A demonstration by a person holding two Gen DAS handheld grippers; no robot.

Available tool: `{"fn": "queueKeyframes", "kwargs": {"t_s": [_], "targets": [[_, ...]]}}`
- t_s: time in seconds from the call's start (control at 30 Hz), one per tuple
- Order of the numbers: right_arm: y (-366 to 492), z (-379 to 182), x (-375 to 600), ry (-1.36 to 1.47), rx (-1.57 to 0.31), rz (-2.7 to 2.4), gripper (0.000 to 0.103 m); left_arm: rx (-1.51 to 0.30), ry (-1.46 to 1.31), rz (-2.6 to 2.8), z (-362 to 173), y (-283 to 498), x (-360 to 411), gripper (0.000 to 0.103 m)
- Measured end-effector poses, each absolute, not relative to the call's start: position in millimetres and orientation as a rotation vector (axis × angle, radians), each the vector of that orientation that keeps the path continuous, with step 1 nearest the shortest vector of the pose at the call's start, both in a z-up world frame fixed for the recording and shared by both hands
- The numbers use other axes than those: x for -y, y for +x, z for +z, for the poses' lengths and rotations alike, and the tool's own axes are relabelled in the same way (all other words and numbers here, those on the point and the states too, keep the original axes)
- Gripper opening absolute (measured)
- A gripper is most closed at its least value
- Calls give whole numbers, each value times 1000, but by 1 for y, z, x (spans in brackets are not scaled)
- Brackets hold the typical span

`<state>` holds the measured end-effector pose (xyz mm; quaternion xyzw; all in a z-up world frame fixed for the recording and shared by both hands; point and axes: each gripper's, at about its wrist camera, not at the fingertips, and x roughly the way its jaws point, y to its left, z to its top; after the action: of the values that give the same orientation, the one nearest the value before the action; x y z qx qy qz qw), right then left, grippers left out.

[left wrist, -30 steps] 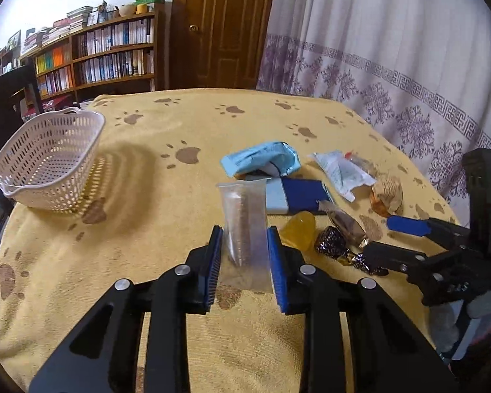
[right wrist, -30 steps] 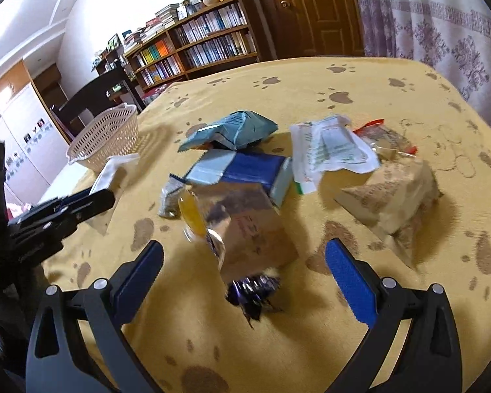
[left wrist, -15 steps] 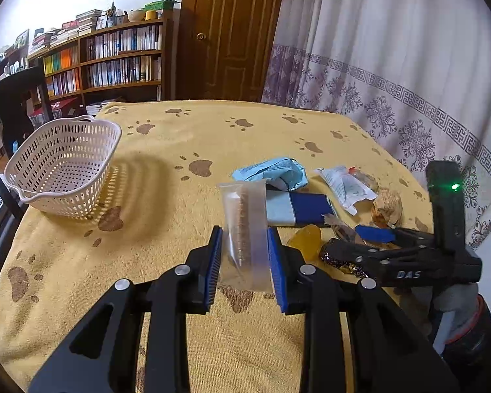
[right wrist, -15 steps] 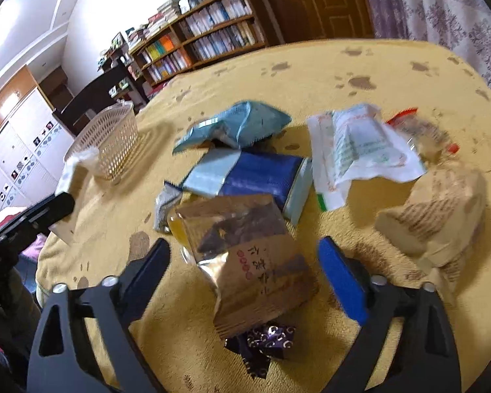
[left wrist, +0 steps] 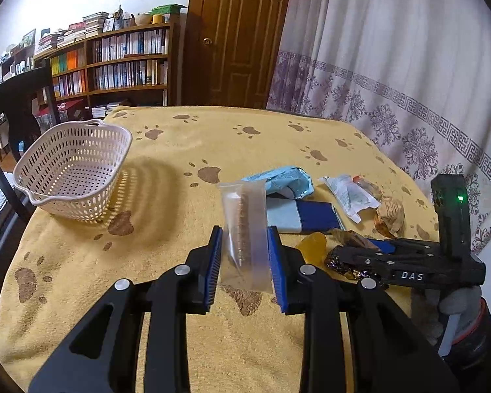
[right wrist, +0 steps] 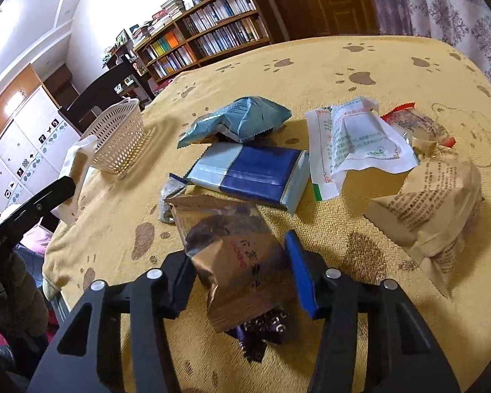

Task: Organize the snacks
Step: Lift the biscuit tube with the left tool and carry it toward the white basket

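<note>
1. A clear packet (left wrist: 244,229) is clamped in the left gripper (left wrist: 244,262), short of the empty basket (left wrist: 72,167)
2. A brown packet (right wrist: 235,255) is pinched by the right gripper (right wrist: 242,271)
3. Other snacks lie unsorted on the table (right wrist: 311,75)

"DAS" in white caps on the right gripper (left wrist: 370,252) body, seen from left wrist cam, to the right of the left gripper (left wrist: 245,262). Brown pouch (right wrist: 235,249) between right gripper's fingers: red and dark printed chars, too blurred to read. Tan packet (right wrist: 435,203) ahead-right: rows of dark print, unreadable. White packet (right wrist: 360,140) ahead: green print plus small green logo, unreadable. Cabinet (right wrist: 26,150) far left: small black pictogram stickers, no text legible.
</note>
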<state>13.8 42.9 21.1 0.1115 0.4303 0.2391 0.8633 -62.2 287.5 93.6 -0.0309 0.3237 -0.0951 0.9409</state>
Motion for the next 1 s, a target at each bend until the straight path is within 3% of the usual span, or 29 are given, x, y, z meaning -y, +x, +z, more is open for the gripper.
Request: {"fn": "queueKeyframes", "kwargs": {"t_s": [0.03,0.07,0.2,0.6,0.67,1.0], "targets": [[13,22,-41,239,-899,505,50,-657,-66,-190,94,-63,-289,28],[12,25,-40,250,-892,511,37,-655,-68,-187,95,-63,-291,28],[12,30,-32,287,-887,512,31,-638,-81,-170,101,-65,-297,28],[12,17,-42,197,-910,446,29,-625,-90,-145,103,-64,-304,28],[11,17,-42,194,-903,442,21,-623,-96,-138,104,-64,-308,28],[-2,51,-29,269,-815,446,20,-575,-132,-59,120,-66,-340,28]]}}
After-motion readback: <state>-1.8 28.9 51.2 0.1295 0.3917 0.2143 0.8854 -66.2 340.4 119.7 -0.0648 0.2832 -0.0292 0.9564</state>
